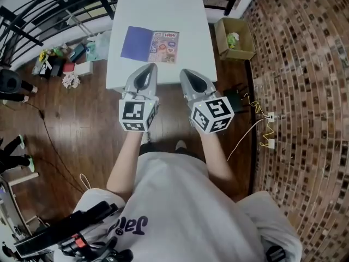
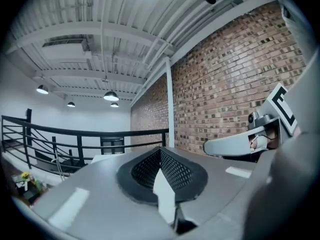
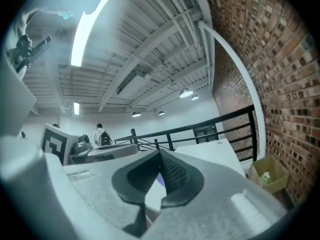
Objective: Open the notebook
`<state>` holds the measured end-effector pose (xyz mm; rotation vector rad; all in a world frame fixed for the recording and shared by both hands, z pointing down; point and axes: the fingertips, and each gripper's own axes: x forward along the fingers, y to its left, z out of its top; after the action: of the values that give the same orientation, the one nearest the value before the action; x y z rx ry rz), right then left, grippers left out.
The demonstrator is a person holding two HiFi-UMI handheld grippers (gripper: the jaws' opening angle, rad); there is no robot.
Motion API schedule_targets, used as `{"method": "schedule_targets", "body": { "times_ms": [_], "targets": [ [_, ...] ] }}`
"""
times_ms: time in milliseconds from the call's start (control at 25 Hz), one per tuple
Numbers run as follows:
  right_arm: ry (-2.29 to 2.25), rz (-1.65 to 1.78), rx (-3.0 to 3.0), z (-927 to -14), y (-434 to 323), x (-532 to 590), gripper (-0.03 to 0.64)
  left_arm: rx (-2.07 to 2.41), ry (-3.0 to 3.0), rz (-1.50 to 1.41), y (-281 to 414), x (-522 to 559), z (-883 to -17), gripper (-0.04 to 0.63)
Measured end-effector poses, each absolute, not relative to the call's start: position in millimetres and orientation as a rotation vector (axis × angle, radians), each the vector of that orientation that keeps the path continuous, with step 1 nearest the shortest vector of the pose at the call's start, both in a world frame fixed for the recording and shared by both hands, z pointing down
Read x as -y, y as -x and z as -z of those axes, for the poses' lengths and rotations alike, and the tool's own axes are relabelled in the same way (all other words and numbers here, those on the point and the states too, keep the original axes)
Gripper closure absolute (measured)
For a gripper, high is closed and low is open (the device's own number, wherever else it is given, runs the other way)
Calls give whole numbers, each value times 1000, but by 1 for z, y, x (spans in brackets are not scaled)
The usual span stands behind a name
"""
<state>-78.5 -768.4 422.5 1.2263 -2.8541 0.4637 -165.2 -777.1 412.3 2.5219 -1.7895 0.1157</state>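
While I hold both claws out level in front of me, the notebook [image 1: 150, 44] lies flat on the white table [image 1: 163, 10] beyond them, touched by neither. It is spread as two rectangles side by side: a plain matte purple half on the left, and a pale half on the right covered with small colourful printed patches (I can't read the print from up here). It sits left of centre on the smooth rectangular tabletop.

My left claw [image 1: 151, 67] is closed. Its two grey moulded shells taper together to a point, and in the left gripper view the dark, mesh-textured pads [image 2: 175, 171] meet at the tip with nothing between them. My right claw [image 1: 184, 71] is closed in the same way, its ribbed black pads [image 3: 172, 171] meeting at the front with nothing gripped.

In the head view both tips show over the near edge of the table, just short of the notebook. The left one points at the purple half and the right one a little past the printed half. Each claw carries a white cube with bold black square markers, the left cube [image 1: 137, 115] and the right cube [image 1: 211, 113].

An open cardboard box [image 1: 234, 37] stands on the floor at the table's right, against a rough brick wall [image 1: 305, 91]. Dark wood planks [image 1: 82, 124] run under the table, and a black metal railing [image 1: 54, 4] curves behind it.
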Motion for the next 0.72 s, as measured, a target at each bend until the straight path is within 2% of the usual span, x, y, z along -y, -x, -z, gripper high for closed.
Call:
{"method": "schedule_targets", "body": {
  "times_ms": [360, 720],
  "targets": [
    [-1331, -125, 2823, -371, 113, 754, 626, 1768, -2596, -9, 190, 758, -358, 580],
    [-1385, -78, 2779, -367, 146, 737, 626, 1749, -2604, 36, 224, 741, -355, 580]
  ]
}}
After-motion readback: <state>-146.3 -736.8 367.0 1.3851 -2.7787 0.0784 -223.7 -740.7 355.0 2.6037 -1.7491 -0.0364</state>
